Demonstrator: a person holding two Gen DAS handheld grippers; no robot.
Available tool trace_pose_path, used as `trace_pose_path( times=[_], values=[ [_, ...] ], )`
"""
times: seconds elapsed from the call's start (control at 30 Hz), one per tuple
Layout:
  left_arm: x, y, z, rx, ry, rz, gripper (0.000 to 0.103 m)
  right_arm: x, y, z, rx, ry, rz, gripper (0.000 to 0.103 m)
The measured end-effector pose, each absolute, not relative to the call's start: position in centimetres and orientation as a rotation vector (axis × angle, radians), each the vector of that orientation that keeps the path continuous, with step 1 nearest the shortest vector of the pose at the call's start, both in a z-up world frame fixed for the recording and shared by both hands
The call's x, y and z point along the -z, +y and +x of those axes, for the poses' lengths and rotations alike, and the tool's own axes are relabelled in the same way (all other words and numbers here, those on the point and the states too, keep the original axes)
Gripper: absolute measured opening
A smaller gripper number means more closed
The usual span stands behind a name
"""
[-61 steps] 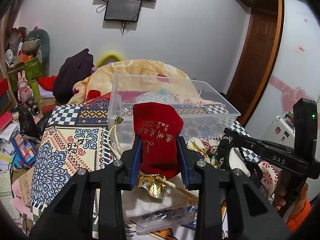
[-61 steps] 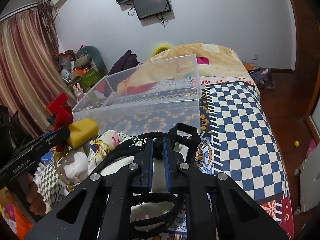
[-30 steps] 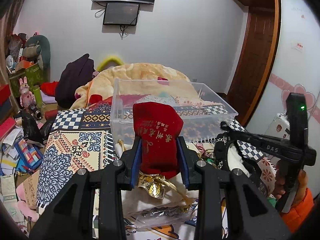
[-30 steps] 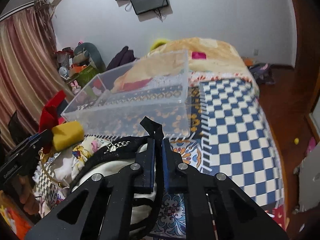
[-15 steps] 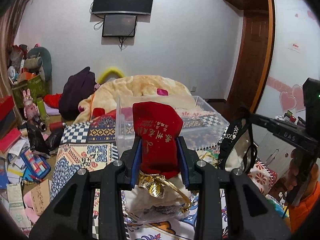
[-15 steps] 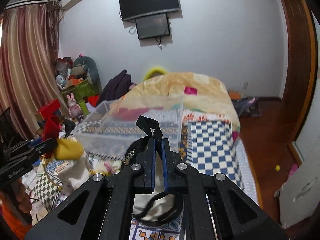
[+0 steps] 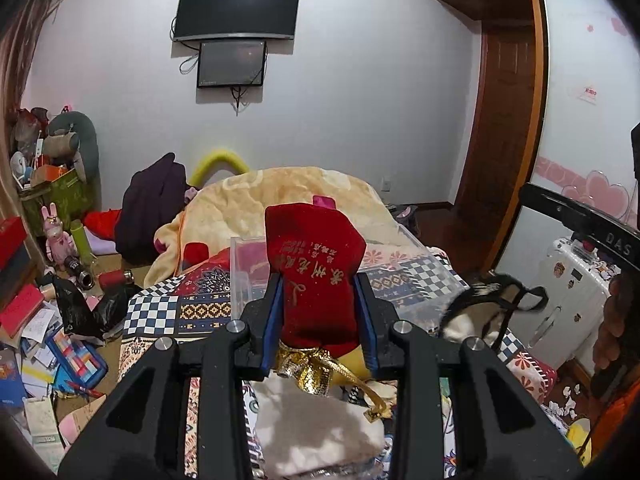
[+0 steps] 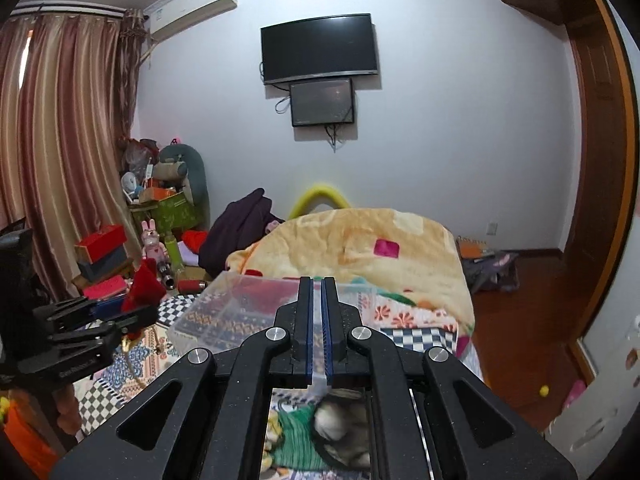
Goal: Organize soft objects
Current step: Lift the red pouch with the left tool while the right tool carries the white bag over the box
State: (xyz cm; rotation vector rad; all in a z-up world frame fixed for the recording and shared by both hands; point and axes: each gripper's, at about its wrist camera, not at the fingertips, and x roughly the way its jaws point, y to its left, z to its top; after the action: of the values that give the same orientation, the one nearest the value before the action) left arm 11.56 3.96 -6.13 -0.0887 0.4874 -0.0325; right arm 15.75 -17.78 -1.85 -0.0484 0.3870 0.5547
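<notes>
My left gripper (image 7: 318, 292) is shut on a red velvet pouch (image 7: 314, 276) with gold lettering and a gold tie, held upright above the bed. A clear plastic bin (image 7: 404, 280) stands on the patterned bedspread behind it. My right gripper (image 8: 317, 300) is shut, with a narrow gap between its blue pads; a black-and-white soft item (image 7: 480, 312) hangs below it in the left wrist view and shows blurred under its frame (image 8: 340, 428). The bin (image 8: 224, 312) lies ahead and left of the right gripper. The left gripper with the pouch (image 8: 142, 284) shows at the left.
A pile of soft things (image 7: 316, 428) lies on the bed under the left gripper. A yellow blanket (image 8: 360, 252) is heaped behind the bin. Clutter and boxes (image 7: 36, 320) cover the floor at left. A white suitcase (image 7: 576, 304) stands at right.
Both grippers have risen well above the bed. The red pouch went up with the left one. The black-and-white item lifted off the bed and now hangs beneath the right gripper.
</notes>
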Motion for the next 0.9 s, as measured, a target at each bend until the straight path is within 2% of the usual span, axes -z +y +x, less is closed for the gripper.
trace_pose_path(
  times=[0.47, 0.53, 0.57, 0.6, 0.67, 0.9],
  values=[
    [9.3, 4.2, 12.9, 0.041, 0.566, -0.089, 0.034, 8.3, -21.3, 16.9, -0.512, 0.599, -0.041, 0.004],
    [9.5, 4.0, 12.9, 0.045, 0.570, -0.084, 0.034, 9.3, -21.7, 17.2, -0.486, 0.640, -0.067, 0.010],
    [9.6, 3.8, 13.0, 0.047, 0.571, -0.082, 0.034, 9.8, -22.0, 17.5, -0.474, 0.659, -0.073, 0.025],
    [9.7, 3.8, 12.9, 0.048, 0.572, -0.081, 0.034, 10.4, -22.2, 17.8, -0.461, 0.680, -0.077, 0.048],
    [9.8, 3.6, 12.9, 0.050, 0.573, -0.078, 0.034, 11.6, -22.3, 18.1, -0.448, 0.712, -0.091, 0.063],
    [9.8, 3.4, 12.9, 0.055, 0.578, -0.073, 0.034, 15.5, -21.4, 18.9, -0.467, 0.860, -0.186, 0.065]
  ],
)
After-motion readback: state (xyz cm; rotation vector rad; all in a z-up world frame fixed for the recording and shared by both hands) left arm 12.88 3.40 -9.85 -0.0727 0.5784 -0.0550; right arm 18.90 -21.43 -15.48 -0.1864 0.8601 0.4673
